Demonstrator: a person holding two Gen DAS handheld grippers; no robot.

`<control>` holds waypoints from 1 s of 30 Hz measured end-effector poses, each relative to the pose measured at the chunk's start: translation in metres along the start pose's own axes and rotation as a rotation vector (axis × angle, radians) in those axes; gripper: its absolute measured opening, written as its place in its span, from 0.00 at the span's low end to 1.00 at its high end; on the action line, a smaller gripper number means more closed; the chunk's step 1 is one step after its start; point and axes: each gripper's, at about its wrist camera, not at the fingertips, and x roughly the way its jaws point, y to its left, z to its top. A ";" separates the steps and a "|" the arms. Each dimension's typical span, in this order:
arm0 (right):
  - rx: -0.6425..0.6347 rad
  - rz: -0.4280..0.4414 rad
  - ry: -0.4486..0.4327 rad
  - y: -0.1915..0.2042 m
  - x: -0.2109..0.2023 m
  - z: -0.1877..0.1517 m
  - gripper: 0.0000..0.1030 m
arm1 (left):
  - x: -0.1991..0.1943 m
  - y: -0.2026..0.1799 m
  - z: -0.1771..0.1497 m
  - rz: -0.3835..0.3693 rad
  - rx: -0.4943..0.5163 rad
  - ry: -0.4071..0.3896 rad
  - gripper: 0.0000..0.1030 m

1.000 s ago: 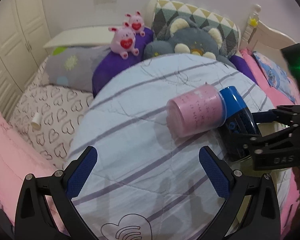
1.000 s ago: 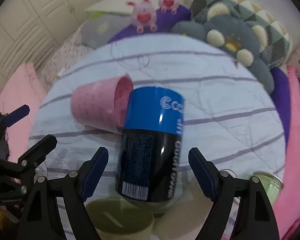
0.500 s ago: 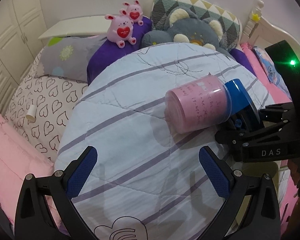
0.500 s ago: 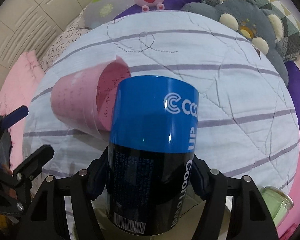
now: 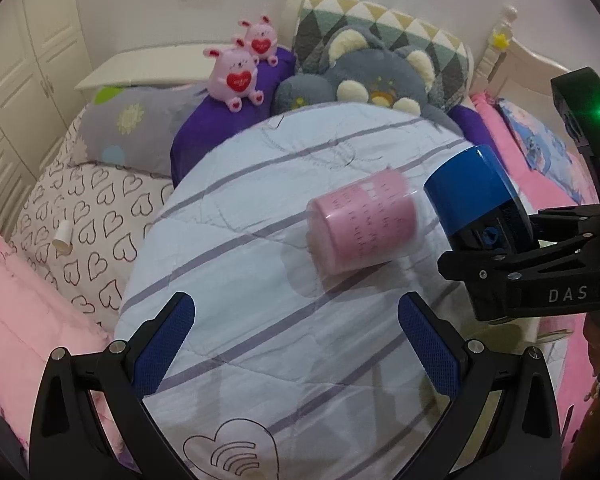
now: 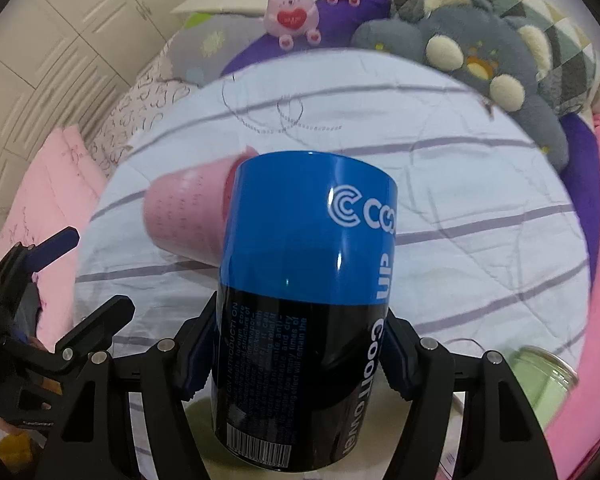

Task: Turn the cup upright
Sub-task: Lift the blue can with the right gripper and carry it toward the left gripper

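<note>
Right now we hold a blue-and-black can (image 6: pixel 304 304) in our right gripper (image 6: pixel 296 360); its jaws press against the can's black lower half on both sides, and the can fills the centre of the right wrist view, its blue end pointing away from the camera. In the left wrist view the same can (image 5: pixel 476 200) shows at the right edge, clamped in the black frame of that gripper (image 5: pixel 496 252).

Our left gripper (image 5: pixel 296 344) sits at the bottom of its own frame with its jaws spread wide and nothing between them; its blue pads (image 5: pixel 166 344) frame a stretch of striped quilt (image 5: pixel 240 320).

The pink cup (image 5: pixel 360 224) lies on its side on the quilt, right of centre in the left wrist view, its closed base turned toward the lower left of the frame. It looks slightly blurred. In the right wrist view the cup (image 6: pixel 184 212) sits left of centre, its open mouth hidden behind the can's blue end; whether they touch we cannot tell.

Behind the quilt, near the top of the left wrist frame, sit two pink plush bunnies (image 5: pixel 238 78) and a grey plush cushion (image 5: pixel 364 76). A green jar (image 6: pixel 544 376) shows at the lower right of the right wrist view.
</note>
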 end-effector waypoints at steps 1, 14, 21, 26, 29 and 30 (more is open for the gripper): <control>0.006 0.001 -0.009 0.000 -0.004 -0.001 0.67 | -0.004 -0.002 0.000 0.001 0.005 -0.009 1.00; 0.079 -0.015 -0.123 0.013 -0.074 -0.085 0.67 | -0.071 -0.049 -0.032 -0.034 0.110 -0.087 1.00; 0.149 0.004 -0.124 0.014 -0.084 -0.141 0.67 | -0.094 -0.066 -0.071 -0.056 0.163 -0.094 1.00; 0.205 0.014 -0.103 0.013 -0.070 -0.179 0.67 | -0.098 -0.070 -0.103 -0.052 0.183 -0.075 1.00; 0.237 0.026 -0.087 0.012 -0.057 -0.194 0.67 | -0.094 -0.072 -0.118 -0.042 0.196 -0.057 1.00; 0.257 0.022 -0.075 0.010 -0.049 -0.199 0.67 | -0.092 -0.072 -0.122 -0.039 0.196 -0.051 1.00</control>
